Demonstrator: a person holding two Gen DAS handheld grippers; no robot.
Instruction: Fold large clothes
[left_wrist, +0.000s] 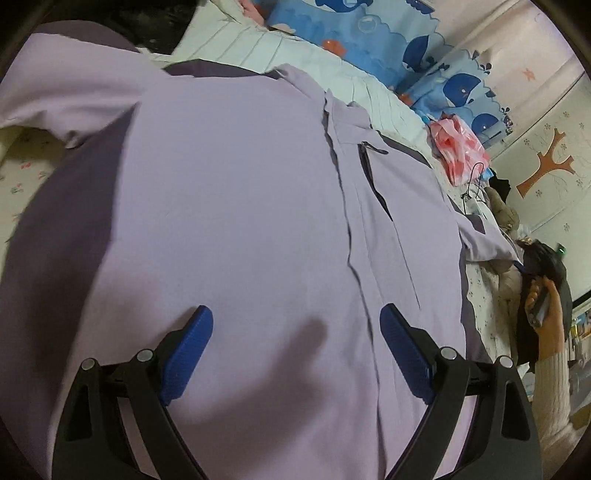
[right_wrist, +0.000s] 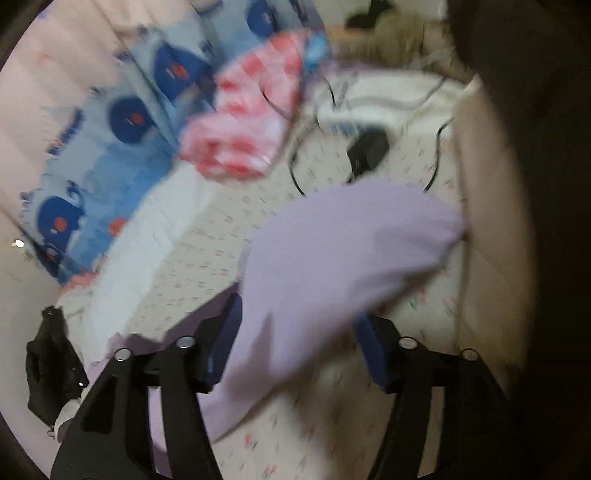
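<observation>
Mostly lilac cloth in the left wrist view: the jacket lies spread on the bed, filling the frame from 9 to 3 o'clock. Its collar end at 11 o'clock runs out of frame; the hem is hidden under the claw. A zip pocket sits at about 1 o'clock. Left gripper hangs over the cloth at 6 o'clock, blue pads wide apart, nothing between them; whether the tips touch the fabric I cannot tell. At 2 o'clock a pink bag lies by the whale-print cloth. At 4 o'clock a hand in a pale knit sleeve holds a dark object, cut by the frame edge, too small to name.

Right wrist view is heavily blurred. At 9 o'clock a black item is unreadable. Right gripper at 6 o'clock stands partly open, with the jacket's sleeve lying between the pads; the left pad seems to meet the cloth, the right stands clear, so no grip is shown. A black box with cables lies at 1 o'clock. The right edge is dark and shapeless.
</observation>
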